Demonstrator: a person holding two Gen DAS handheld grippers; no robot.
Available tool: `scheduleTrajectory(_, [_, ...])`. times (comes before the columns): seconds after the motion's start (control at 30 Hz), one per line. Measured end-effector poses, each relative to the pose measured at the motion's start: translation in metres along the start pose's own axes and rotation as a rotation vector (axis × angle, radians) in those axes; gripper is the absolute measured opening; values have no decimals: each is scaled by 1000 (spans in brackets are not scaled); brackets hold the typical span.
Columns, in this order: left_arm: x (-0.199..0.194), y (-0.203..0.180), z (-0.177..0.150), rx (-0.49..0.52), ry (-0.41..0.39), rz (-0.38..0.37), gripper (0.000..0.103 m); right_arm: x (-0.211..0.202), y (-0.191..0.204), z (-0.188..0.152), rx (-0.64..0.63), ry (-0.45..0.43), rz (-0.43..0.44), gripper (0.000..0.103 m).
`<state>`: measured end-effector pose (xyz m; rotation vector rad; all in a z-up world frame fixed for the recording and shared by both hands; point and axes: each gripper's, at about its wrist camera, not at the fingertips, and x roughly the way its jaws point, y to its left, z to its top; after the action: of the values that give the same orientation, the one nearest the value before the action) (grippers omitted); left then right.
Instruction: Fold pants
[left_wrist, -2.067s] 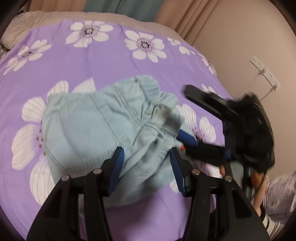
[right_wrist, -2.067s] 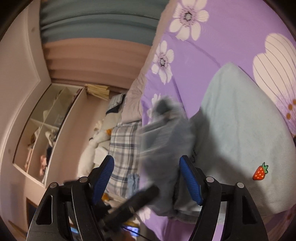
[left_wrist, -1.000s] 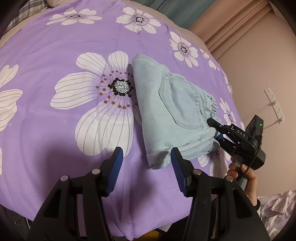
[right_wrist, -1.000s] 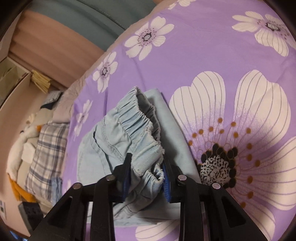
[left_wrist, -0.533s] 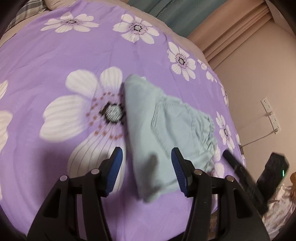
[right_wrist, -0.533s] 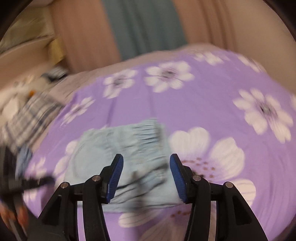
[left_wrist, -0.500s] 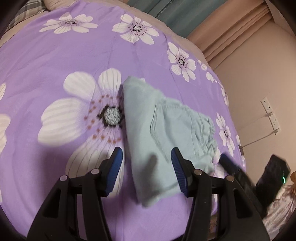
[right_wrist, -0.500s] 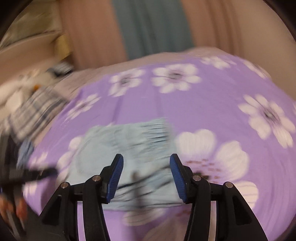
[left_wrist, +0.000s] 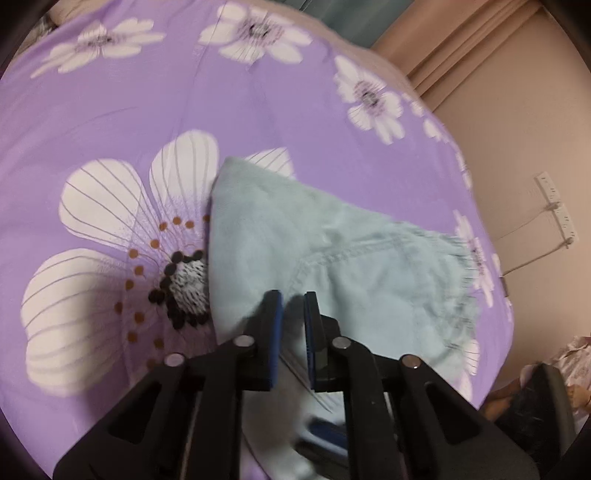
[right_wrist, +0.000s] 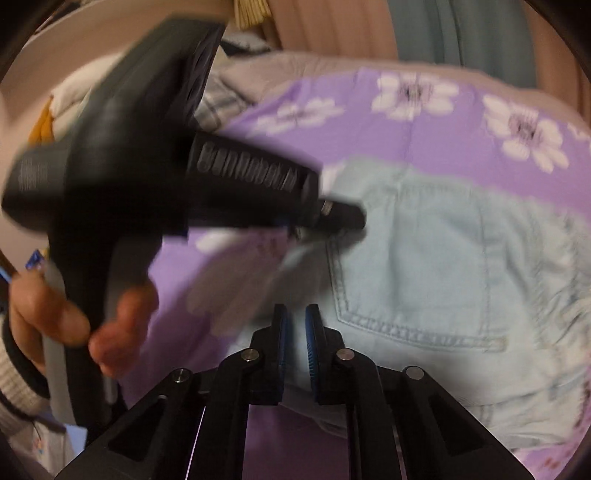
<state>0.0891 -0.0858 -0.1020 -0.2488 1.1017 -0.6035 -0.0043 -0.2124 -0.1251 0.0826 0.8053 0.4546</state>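
Note:
Light blue denim pants (left_wrist: 332, 258) lie folded into a compact bundle on the purple flowered bedspread (left_wrist: 110, 122). A back pocket faces up in the right wrist view (right_wrist: 424, 266). My left gripper (left_wrist: 292, 302) is over the near left edge of the bundle, its blue-padded jaws almost closed with only a narrow gap; the frames do not show whether cloth is pinched. My right gripper (right_wrist: 295, 317) is likewise nearly closed at the bundle's near edge. The left gripper's body also shows in the right wrist view (right_wrist: 343, 214), its tip on the pants.
The bed's right edge (left_wrist: 506, 332) drops off beside a beige wall with a power strip and cable (left_wrist: 554, 214). Curtains (right_wrist: 443, 33) hang behind the bed. Plaid bedding and pillows (right_wrist: 221, 99) lie at the far left. The person's hand (right_wrist: 92, 314) holds the left gripper.
Both grippers were open half a second ago and have closed to a narrow gap. Both have moved down close to the folded pants, the left one onto the bundle's left edge.

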Motion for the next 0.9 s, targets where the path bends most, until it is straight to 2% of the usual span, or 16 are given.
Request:
scheduleTrajectory(0.07, [5,10,7,-35,-6,-23,4,2,-7,-4,32,-19,27,12])
scheduleTrajectory(0.17, [9,22,19,-87,-7,-58,3,2,-13,-3,56,-25,49,10])
scheduleTrajectory(0.27, [5,26,29,-75,-58,-29,4,7,-10,1,37,-30,37,10])
scheduleTrajectory(0.43, [17,37,48,-155,-50,-31,3,9,-11,0,45,-37,47,10])
scheduleTrajectory(0.67, [7,21,47,-93,-67,57,3,1,-7,-10,52,-36,46,10])
scheduleTrajectory(0.73, [-7,12,36,-45,-82,66,15,-3,-6,-9,57,-34,43,10])
scheduleTrajectory(0.8, [-20,0,22,9,-92,66,23,-14,-10,-9,78,-46,51,10])
scheduleTrajectory(0.9, [-30,-15,-1,85,-89,54,23,-36,-25,-7,110,-105,-14,10])
